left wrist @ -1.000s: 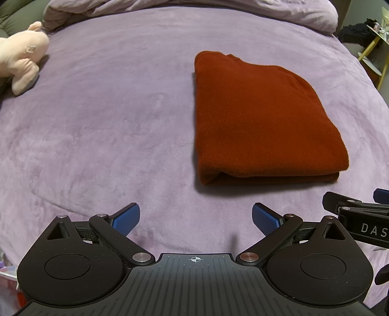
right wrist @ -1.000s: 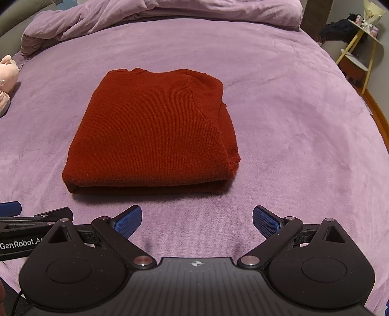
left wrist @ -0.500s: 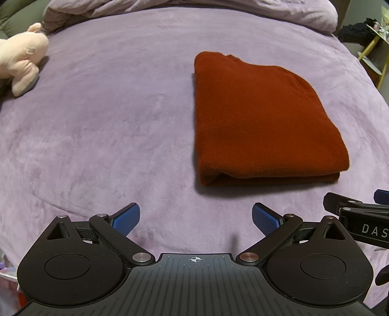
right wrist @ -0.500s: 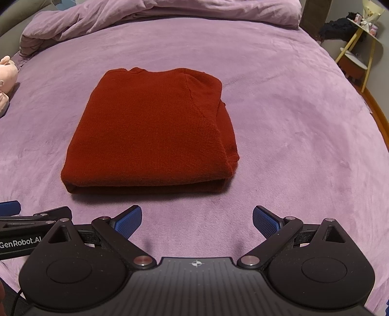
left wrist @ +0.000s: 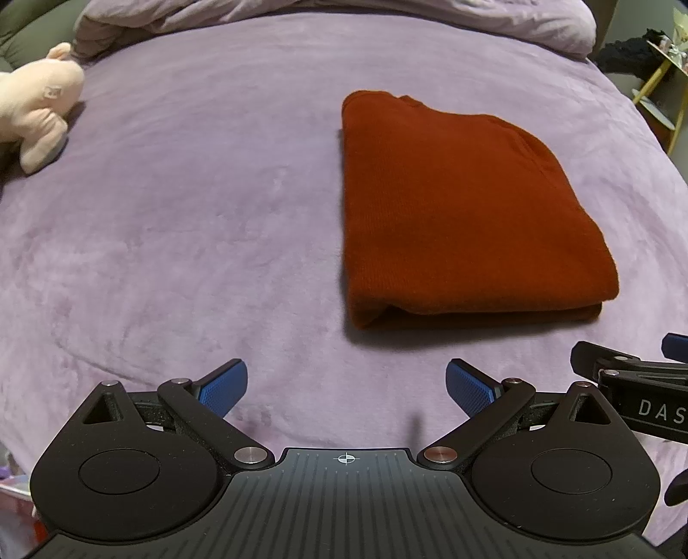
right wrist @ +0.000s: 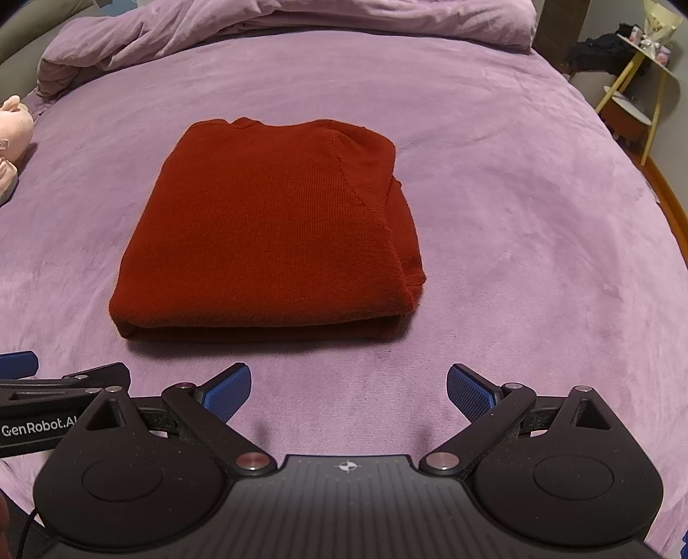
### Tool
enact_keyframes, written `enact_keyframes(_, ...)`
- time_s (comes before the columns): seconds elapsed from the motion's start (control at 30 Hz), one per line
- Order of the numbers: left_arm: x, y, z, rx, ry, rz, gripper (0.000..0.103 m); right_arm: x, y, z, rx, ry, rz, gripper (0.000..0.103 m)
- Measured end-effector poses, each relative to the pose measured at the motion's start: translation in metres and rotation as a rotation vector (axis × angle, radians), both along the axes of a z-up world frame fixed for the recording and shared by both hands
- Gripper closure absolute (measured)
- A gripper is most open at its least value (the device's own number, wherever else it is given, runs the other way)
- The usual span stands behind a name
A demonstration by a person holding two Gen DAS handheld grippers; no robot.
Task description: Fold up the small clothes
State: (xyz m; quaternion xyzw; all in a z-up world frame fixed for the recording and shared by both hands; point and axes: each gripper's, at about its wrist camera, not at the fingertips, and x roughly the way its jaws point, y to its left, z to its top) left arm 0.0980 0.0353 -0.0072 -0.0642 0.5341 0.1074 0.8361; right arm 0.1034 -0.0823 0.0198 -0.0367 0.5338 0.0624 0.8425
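Observation:
A rust-red knit garment (left wrist: 464, 215) lies folded into a flat rectangle on the purple bed cover (left wrist: 193, 223). It also shows in the right wrist view (right wrist: 275, 232), its folded edge facing me. My left gripper (left wrist: 346, 387) is open and empty, hovering over the cover in front of and left of the garment. My right gripper (right wrist: 348, 389) is open and empty, just in front of the garment's near edge. Neither touches the garment. Each gripper shows at the edge of the other's view.
A pink plush toy (left wrist: 36, 105) lies at the far left of the bed. A bunched purple duvet (right wrist: 301, 21) runs along the back. A yellow-legged side table (right wrist: 636, 86) stands beyond the bed's right edge.
Both grippers stay open and almost still. The right wrist view has shifted slightly, so the garment sits a little lower-left in it.

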Motion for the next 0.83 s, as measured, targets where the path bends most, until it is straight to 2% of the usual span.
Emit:
enact_keyframes(0.4,0.0016,-0.0018,-0.0001,0.022,0.003,-0.014,0.002,0.0,0.0,0.0004,0.002,0.002,-0.002,0.005)
enact_keyframes(0.57,-0.0039,-0.0028,0.0026,-0.004,-0.037,-0.021,0.002,0.0005,-0.0008,0.0003,0.003,0.003,-0.002,0.005)
enact_keyframes(0.83,-0.0035,-0.0081,0.0024,0.025,-0.021,-0.044,0.002,0.001,-0.0029,0.0004,0.003,0.002,-0.006,0.005)
